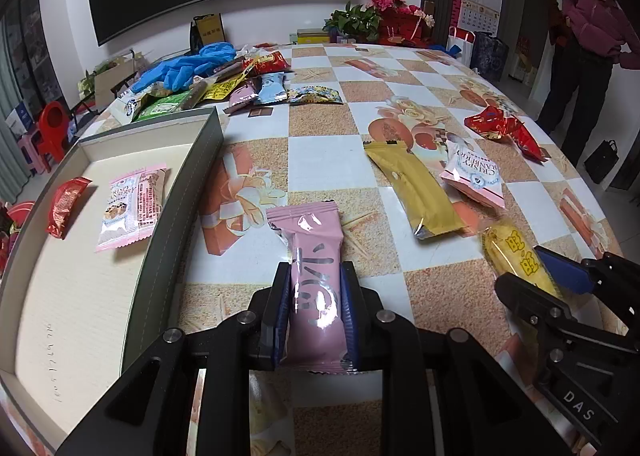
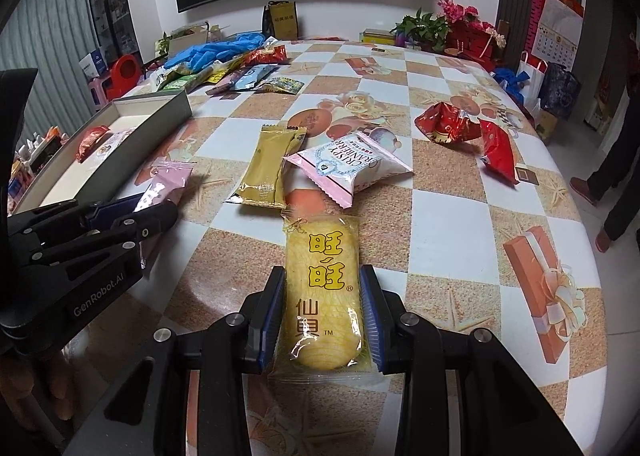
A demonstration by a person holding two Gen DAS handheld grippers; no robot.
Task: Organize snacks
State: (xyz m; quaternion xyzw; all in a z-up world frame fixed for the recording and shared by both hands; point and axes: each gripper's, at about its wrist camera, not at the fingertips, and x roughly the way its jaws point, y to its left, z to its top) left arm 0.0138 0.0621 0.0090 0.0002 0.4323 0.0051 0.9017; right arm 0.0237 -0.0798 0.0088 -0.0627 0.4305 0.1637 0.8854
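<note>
The left gripper [image 1: 316,304] is closed on a pink snack packet [image 1: 314,264], its blue pads pressed against the packet's two long sides, while the right gripper [image 2: 322,312] is clamped the same way on a yellow rice-cracker packet [image 2: 322,288]. Both packets sit low over the checked tablecloth [image 2: 452,216]; whether they are lifted clear of it or just resting on it is hard to judge from these angles.

Taking the grey tray [image 1: 180,192] as the landmark: the pink packet is just to its right, near the long wall, and the yellow one is further right again. Inside the tray already lie a red packet [image 1: 66,202] and a pink-and-white cranberry packet [image 1: 134,208], side by side toward the far end. Well to the tray's right, a gold packet [image 1: 412,192], a second cranberry packet [image 1: 474,176] and a crumpled red wrapper [image 1: 504,130] wait on the cloth; beyond the tray's far end is a heap of mixed snacks [image 1: 248,84] with blue gloves [image 1: 188,64] on top.

The step in hand looks like carrying both packets into the tray. To do it well, lift each high enough to clear the tray wall (the pink one has the shorter trip, so it should go first), set it in the bare near part of the floor, and keep the squeeze light, since the cracker is likely brittle.
</note>
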